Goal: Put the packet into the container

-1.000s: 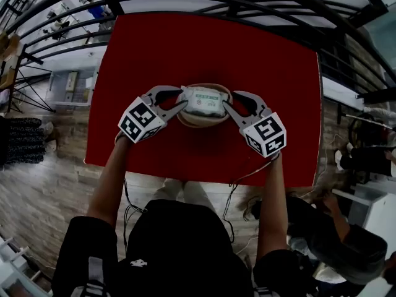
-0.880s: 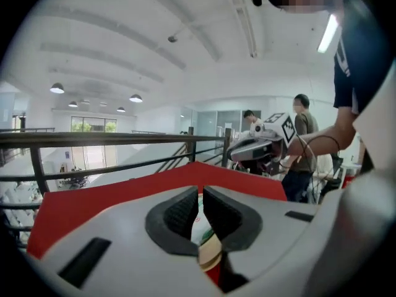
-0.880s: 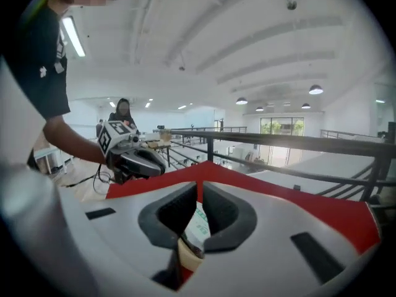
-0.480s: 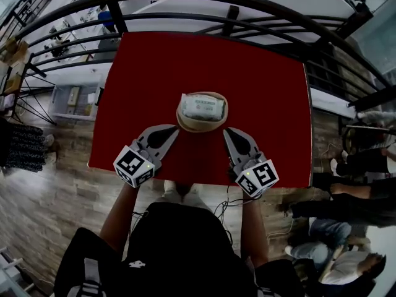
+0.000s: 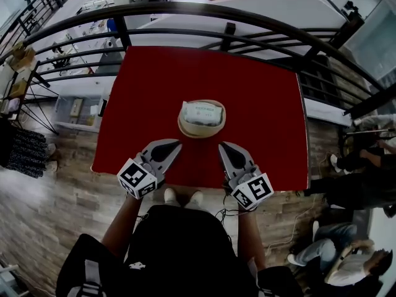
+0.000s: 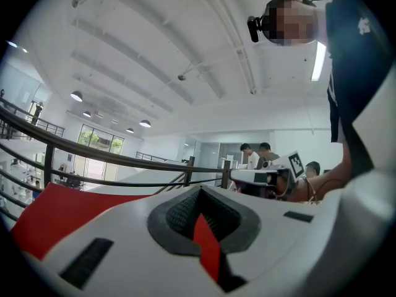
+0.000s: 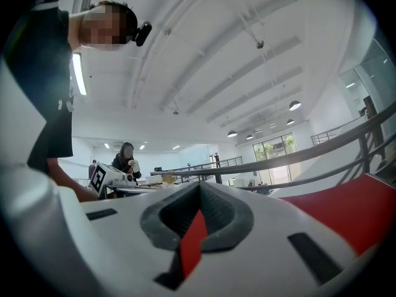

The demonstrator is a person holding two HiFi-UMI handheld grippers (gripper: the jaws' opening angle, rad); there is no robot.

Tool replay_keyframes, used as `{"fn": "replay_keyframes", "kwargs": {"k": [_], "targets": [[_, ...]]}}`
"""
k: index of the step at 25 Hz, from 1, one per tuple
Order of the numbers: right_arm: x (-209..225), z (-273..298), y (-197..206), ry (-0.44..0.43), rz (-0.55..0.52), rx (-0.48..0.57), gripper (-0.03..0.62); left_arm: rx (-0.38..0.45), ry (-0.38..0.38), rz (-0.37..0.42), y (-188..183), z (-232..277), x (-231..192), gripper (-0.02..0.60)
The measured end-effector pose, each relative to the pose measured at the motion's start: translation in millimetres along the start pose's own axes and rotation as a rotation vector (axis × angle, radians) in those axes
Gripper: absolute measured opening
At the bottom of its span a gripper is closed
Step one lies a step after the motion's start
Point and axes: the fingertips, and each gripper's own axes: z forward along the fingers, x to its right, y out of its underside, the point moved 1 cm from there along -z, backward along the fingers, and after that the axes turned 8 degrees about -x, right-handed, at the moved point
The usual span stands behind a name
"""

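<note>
The packet (image 5: 202, 112) lay flat inside the container (image 5: 201, 132), a shallow round bowl near the middle of the red tabletop (image 5: 266, 98), and it filled most of the bowl. Neither tool touched it.

The left tongs (image 5: 177, 144) and the right tongs (image 5: 221, 146) hung over the near edge of the tabletop, well apart from the container. Their tips angled toward it from the left and the right. Each gripper view showed its jaws pressed together with nothing between them, only a sliver of red cloth visible through the gap.

The placing looked finished, so the step in hand was probably just staying clear. Doing that well would mean keeping both tips low in risk. That meant no sweep back across the bowl, which looked light enough to slide or tip if nudged. A glance to confirm that no corner of the packet overhung the rim would settle it.

By count, there was one packet, one container, one tabletop and two tongs, both empty. A dark railing (image 5: 185, 33) ran along the far side.
</note>
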Motion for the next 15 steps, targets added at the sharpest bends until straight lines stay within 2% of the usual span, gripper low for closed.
{"fn": "replay_keyframes", "kwargs": {"k": [15], "targets": [[-19,-17,11,0.007,0.002,0.016,0.021,0.011,0.012,0.007,7,-11,19,0.008]]}}
